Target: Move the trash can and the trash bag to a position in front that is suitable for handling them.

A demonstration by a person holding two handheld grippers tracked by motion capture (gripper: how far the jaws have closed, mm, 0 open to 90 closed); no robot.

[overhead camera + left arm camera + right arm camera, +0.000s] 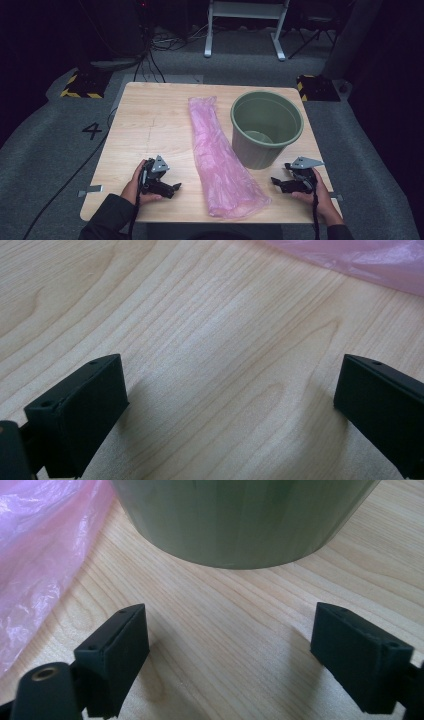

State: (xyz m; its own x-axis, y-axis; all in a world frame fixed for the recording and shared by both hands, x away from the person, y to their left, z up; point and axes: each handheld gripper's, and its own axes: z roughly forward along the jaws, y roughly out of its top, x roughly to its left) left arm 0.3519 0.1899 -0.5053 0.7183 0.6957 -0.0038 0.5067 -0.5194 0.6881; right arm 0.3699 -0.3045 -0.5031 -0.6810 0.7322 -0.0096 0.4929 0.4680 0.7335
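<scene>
A long pink plastic bag (220, 155) lies flat down the middle of the wooden table (150, 125), from the far side to the near edge. A green bucket (266, 127) stands upright to its right. My left gripper (172, 190) rests low at the near left, a hand's width left of the bag, jaws wide apart with bare wood between them. A corner of the bag (360, 260) lies ahead of the left gripper (230, 405). My right gripper (276, 182) sits near the bucket's base, open, with the bucket wall (240, 520) ahead of the right gripper (230, 650) and the bag (35, 555) beside it.
The table stands on grey carpet. Yellow-and-black striped floor blocks (80, 85) (317, 87) sit beyond its far corners, with cables (150, 55) and a white frame (245, 25) farther back. The left half of the tabletop is bare wood.
</scene>
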